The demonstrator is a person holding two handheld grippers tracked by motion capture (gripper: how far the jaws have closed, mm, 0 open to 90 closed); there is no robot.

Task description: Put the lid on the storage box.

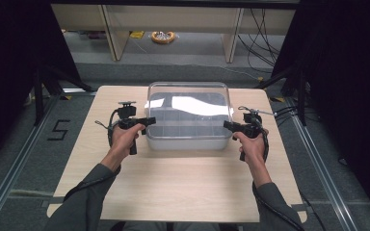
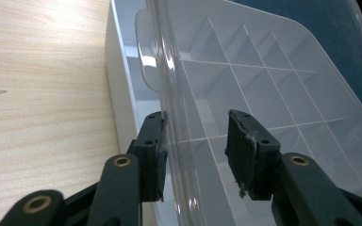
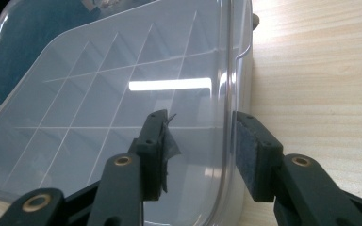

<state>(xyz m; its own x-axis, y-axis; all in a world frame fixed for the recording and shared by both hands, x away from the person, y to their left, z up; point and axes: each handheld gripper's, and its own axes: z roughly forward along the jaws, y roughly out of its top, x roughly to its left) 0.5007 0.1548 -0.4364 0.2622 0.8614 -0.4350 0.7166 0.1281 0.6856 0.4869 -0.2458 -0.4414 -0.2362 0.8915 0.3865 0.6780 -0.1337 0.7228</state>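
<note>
A white compartment box (image 1: 188, 140) under a clear lid (image 1: 188, 103) stands at the middle of the wooden table (image 1: 183, 185). My left gripper (image 1: 147, 121) is at the box's left side and my right gripper (image 1: 227, 126) at its right side. In the left gripper view the left gripper (image 2: 195, 141) straddles the lid's rim (image 2: 169, 94); one pad is against the rim and the other stands clear. In the right gripper view the right gripper (image 3: 200, 141) also has the lid's rim (image 3: 227, 117) between its pads, with a gap on both sides. Through the lid (image 3: 99, 94) I see several empty compartments.
The table's near half is bare wood. Dark curtains hang on both sides. Beyond the far edge are pale shelf legs (image 1: 115, 38) and a yellow ring (image 1: 163, 37) on the floor. Cables (image 1: 289, 113) run off the table's right side.
</note>
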